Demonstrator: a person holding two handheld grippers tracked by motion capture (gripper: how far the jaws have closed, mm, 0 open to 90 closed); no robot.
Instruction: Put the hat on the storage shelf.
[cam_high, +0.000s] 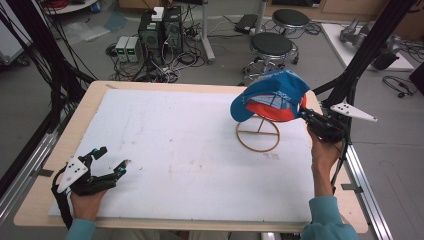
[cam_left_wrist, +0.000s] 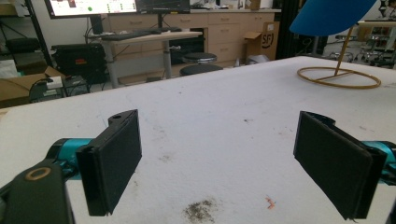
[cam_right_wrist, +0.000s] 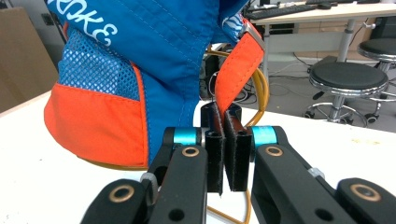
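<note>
1. The cap (cam_high: 272, 95) is blue cloth with white stitching, a panel of blue mesh, orange panels low on its sides and an orange strap with a metal buckle; white letters run across its crown. It sits tilted on the stand, at the far right of the bench.
2. The stand (cam_high: 258, 133) is thin wire of a yellow-brown tone: a flat round hoop lying on the bench with a slim stem rising to the cap.
3. The right tool (cam_high: 311, 116), black with teal bands and brass-coloured rivets, has its flat padded jaws pressed together just at the cap's rear edge below the strap; whether cloth is pinched between them cannot be told.
4. The left tool (cam_left_wrist: 219, 163) rests at the near left corner, well apart from the cap, its two flat rectangular black pads spread wide with nothing between them.
5. The bench (cam_high: 60, 150) has a pale wooden top with rounded corners, covered by a white sheet (cam_high: 190, 150) that is scuffed with grey smudges and a small red fleck.
6. Beyond it lie a grey floor, black round stools (cam_high: 271, 45), computer towers (cam_high: 160, 30) with tangled cables, and wooden cabinets.
</note>
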